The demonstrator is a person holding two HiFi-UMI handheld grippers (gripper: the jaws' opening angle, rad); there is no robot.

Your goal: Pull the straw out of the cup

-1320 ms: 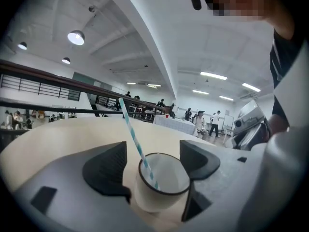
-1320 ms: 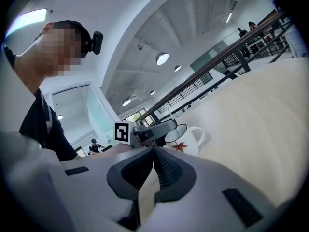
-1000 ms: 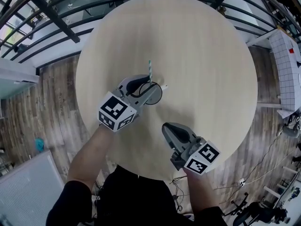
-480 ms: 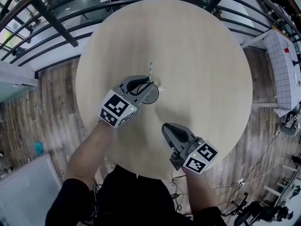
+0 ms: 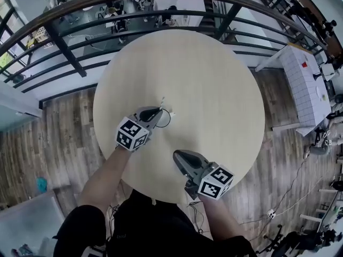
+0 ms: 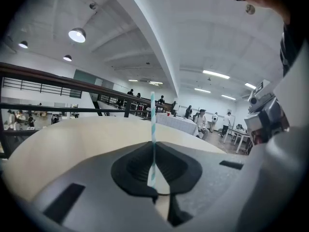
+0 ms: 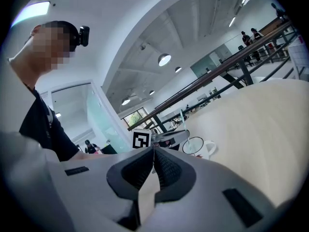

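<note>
A white cup [image 5: 164,119] with a handle stands left of the middle of the round pale table [image 5: 214,74]. A teal-and-white striped straw [image 6: 152,129] rises upright from it. My left gripper [image 5: 158,112] reaches over the cup; its jaws have just been closing and now pinch the straw [image 5: 162,100] in the left gripper view. My right gripper [image 5: 177,156] hovers near the table's front edge, shut with nothing between its fingers. In the right gripper view the cup [image 7: 195,145] and straw [image 7: 182,117] show ahead, beside the left gripper's marker cube [image 7: 141,140].
A dark metal railing [image 5: 64,50] curves round the far side of the table. Wooden floor [image 5: 64,122] lies to the left, and a white tiled table [image 5: 303,82] stands at the right. People stand far off in the hall.
The left jaws have closed onto the straw. The head view has pulled back, so the table looks smaller. The right gripper has risen a little.
</note>
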